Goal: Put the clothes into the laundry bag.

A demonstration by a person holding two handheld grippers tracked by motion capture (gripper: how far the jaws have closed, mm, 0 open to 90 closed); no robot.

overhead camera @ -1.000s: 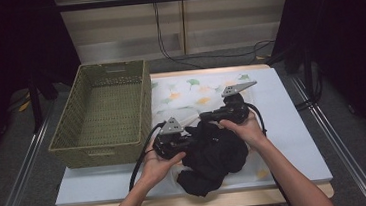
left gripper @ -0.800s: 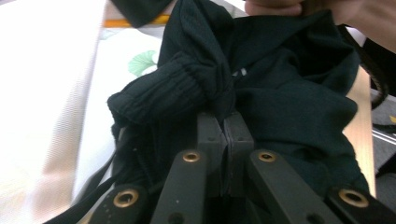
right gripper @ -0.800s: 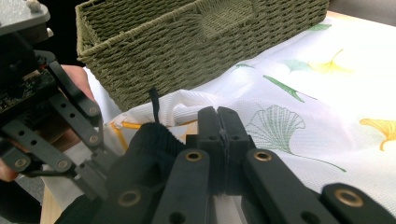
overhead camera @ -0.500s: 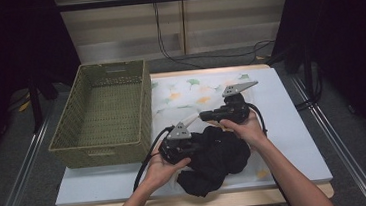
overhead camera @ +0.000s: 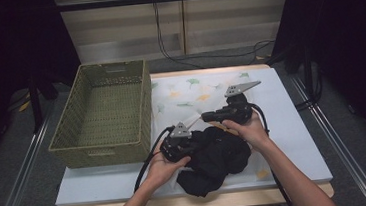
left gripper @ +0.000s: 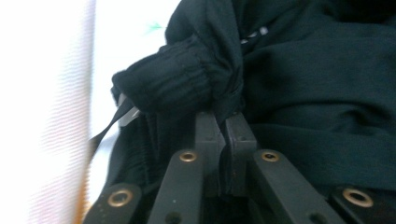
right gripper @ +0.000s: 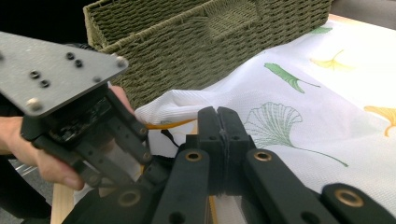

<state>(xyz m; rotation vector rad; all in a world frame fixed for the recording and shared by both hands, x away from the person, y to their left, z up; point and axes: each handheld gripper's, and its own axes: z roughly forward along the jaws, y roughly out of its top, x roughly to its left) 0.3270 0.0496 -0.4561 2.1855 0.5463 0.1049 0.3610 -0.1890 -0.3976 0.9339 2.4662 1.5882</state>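
Observation:
A crumpled black garment (overhead camera: pixel 216 158) lies at the table's front on a white cloth printed with ginkgo leaves (overhead camera: pixel 190 95). My left gripper (overhead camera: pixel 193 144) is pushed into the garment's left side. Seen up close, the left gripper (left gripper: pixel 223 125) pinches a black fold just under a ribbed cuff (left gripper: pixel 173 81); its jaws have just been opening a little, with fabric still between them. Just above the garment, my right gripper (overhead camera: pixel 206 116) points left, shut on a raised edge of the white cloth (right gripper: pixel 175 109). The right gripper (right gripper: pixel 219 116) sits close to the left gripper (right gripper: pixel 154 172).
A green woven basket (overhead camera: pixel 104 112) stands on the table's left side, close to the left hand. The pale blue table mat (overhead camera: pixel 294 138) is bare to the right. Cables (overhead camera: pixel 165 34) hang at the back wall.
The left hand has shifted slightly right, toward the right gripper, with the garment bunched against it. The right hand has stayed put.

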